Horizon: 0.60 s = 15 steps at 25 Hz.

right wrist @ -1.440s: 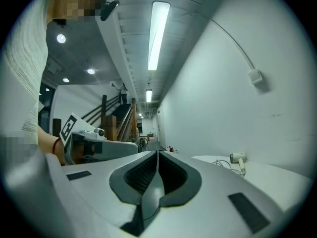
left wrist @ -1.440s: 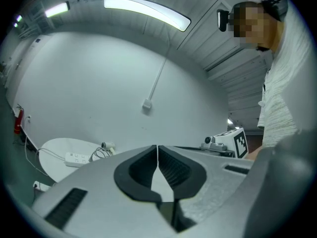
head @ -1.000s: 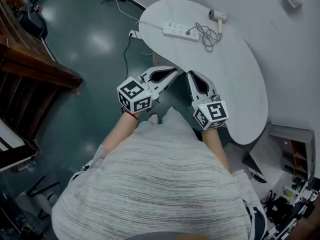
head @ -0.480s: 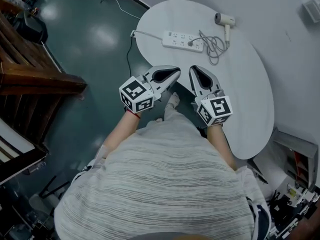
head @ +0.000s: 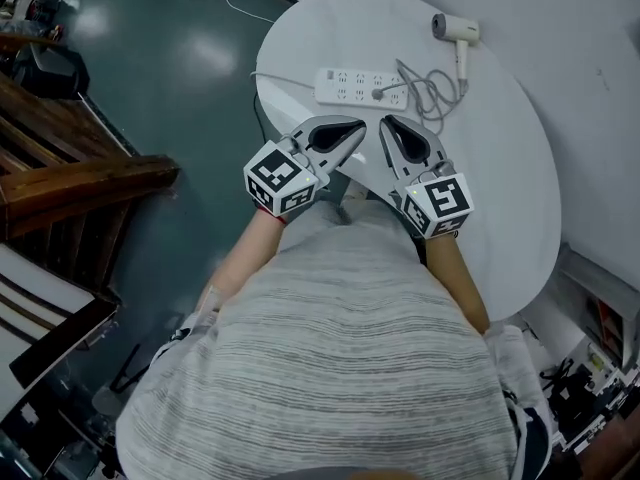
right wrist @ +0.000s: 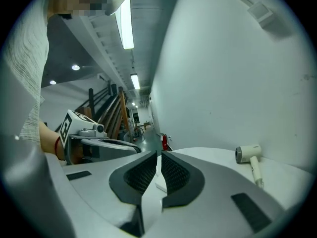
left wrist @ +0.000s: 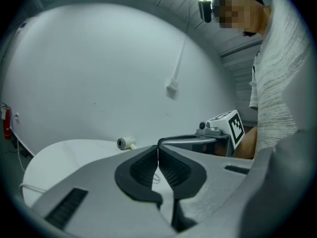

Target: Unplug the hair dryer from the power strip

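seen from beside the person, read left to right. far left: dark floor (head: pixel 190 78) and a wooden frame (head: pixel 90 168), well apart from the work. the strip's own lead (head: pixel 285 76) runs off the table's left edge — presumably toward a socket out of view, which would explain why the strip sits near that edge. left gripper (head: pixel 357 126): jaws together with nothing between them, held over the near rim of the table (head: pixel 500 188) and aimed at the strip. closed and empty, it reads as a hand on approach rather than at work. strip (head: pixel 362 85): white, lying flat on the far-left part of the table with its sockets facing up, so a plug must come out upward. plug (head: pixel 379 94): seated near the strip's right end and still in — the unplugging is not yet begun. right gripper (head: pixel 386 123): just beside the left, pads closed to a slit, empty, aimed the same way. the pairing suggests one is meant to pin the strip while the other pulls. cord (head: pixel 425 86): loose loops between plug and dryer, slack, so it should not drag. dryer (head: pixel 455 30): white, lying on its side at the far right of the table near the wall (head: pixel 590 88), well apart from both grippers.
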{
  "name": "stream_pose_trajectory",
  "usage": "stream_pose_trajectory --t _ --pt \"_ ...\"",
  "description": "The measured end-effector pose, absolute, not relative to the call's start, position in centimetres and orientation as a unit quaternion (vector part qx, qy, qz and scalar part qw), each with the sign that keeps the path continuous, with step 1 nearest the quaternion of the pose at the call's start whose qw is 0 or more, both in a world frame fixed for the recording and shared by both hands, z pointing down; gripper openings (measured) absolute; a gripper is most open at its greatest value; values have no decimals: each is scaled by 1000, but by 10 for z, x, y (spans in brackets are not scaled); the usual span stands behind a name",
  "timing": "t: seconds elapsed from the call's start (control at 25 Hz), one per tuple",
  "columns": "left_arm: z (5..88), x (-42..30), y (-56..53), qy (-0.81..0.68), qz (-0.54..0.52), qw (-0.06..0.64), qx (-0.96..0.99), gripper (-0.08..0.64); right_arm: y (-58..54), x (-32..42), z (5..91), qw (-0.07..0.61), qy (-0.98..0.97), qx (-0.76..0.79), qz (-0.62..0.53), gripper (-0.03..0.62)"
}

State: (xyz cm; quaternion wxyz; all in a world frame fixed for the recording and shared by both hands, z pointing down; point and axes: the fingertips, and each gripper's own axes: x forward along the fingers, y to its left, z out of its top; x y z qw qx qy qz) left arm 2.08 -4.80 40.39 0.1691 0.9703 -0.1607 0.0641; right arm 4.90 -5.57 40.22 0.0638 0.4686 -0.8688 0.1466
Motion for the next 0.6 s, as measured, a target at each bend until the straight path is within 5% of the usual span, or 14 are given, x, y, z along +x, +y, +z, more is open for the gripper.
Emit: stream_pose_trajectory --t 0.6 --pt "436 36 -90 -81 142 139 977 8 -91 55 441 91 -830 517 187 28"
